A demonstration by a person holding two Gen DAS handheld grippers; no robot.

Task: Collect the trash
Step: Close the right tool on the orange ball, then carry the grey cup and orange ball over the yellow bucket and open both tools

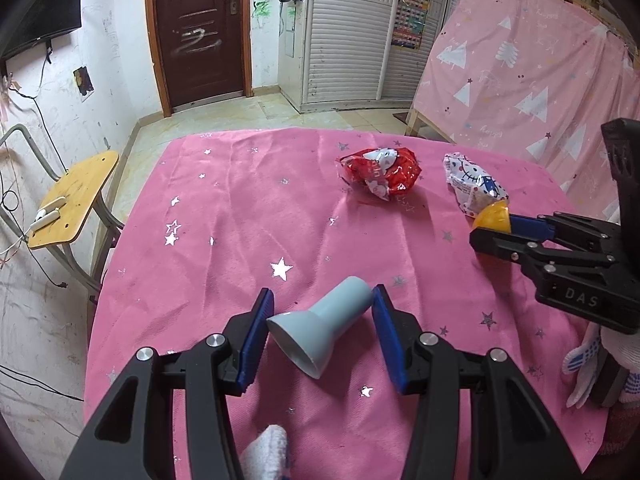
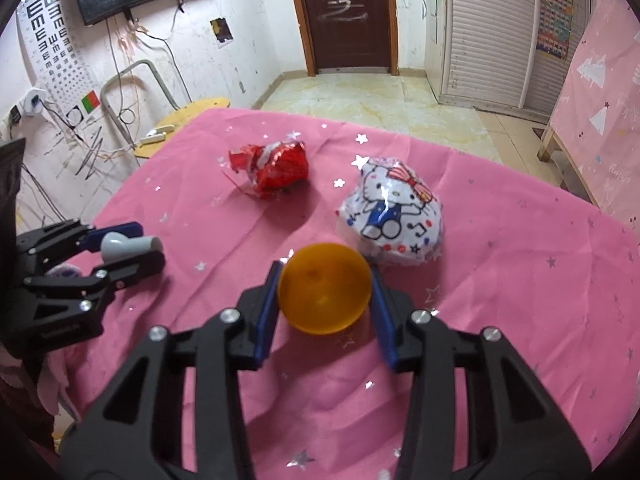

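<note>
Your right tongs (image 2: 325, 289) pinched the orange ball (image 2: 324, 288) on the pink tabletop (image 2: 520, 280); being round, it could have squirted free. Your left tongs (image 1: 322, 330) pinched the tilted blue-grey funnel-shaped cup (image 1: 320, 328), which might have twisted loose. Two crumpled wrappers (image 2: 394, 212) lay beyond.

In the left wrist view, the right gripper (image 1: 486, 226) hides most of the orange ball (image 1: 491, 216). Only a knuckle of the white glove (image 1: 266, 454) shows. The eye chart (image 2: 48, 40) is cut off at the frame's rim.
</note>
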